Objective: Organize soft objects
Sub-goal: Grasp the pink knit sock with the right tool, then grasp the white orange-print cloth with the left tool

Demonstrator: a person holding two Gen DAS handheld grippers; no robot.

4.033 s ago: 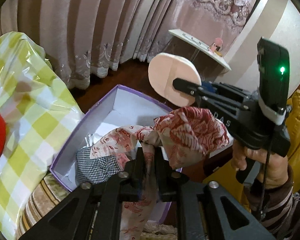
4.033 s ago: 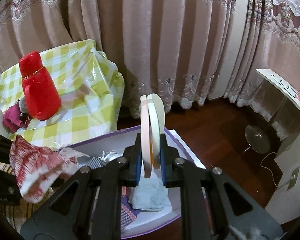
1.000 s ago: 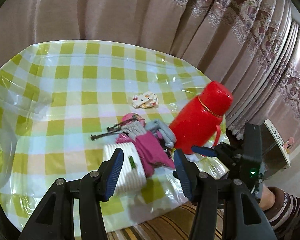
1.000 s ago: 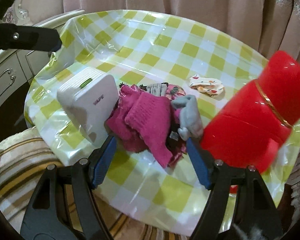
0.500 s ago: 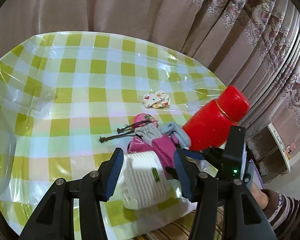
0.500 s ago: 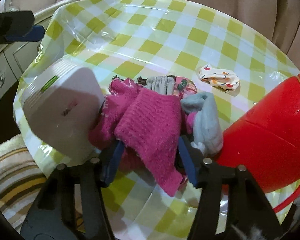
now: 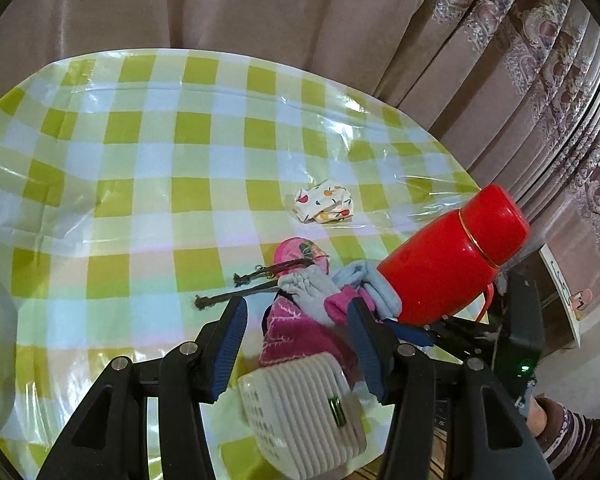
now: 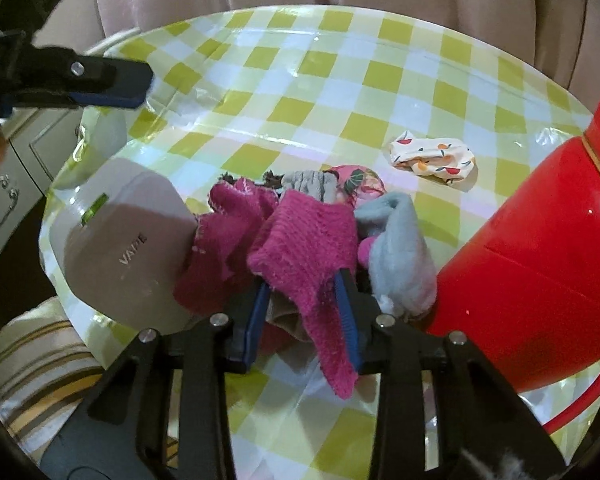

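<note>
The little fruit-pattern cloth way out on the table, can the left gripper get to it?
Probably yes. The left gripper is open and holds nothing, and the fruit-pattern cloth lies alone on bare tablecloth. The sock pile sits between them, so it would likely go over that.

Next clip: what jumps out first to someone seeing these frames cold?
The big red thermos dominates the right side of the green-checked table. Next to it lies a heap of soft things topped by a magenta knit cloth, which the right gripper has its fingers around; a white plastic device sits at the heap's left. The left gripper hovers open above.
</note>
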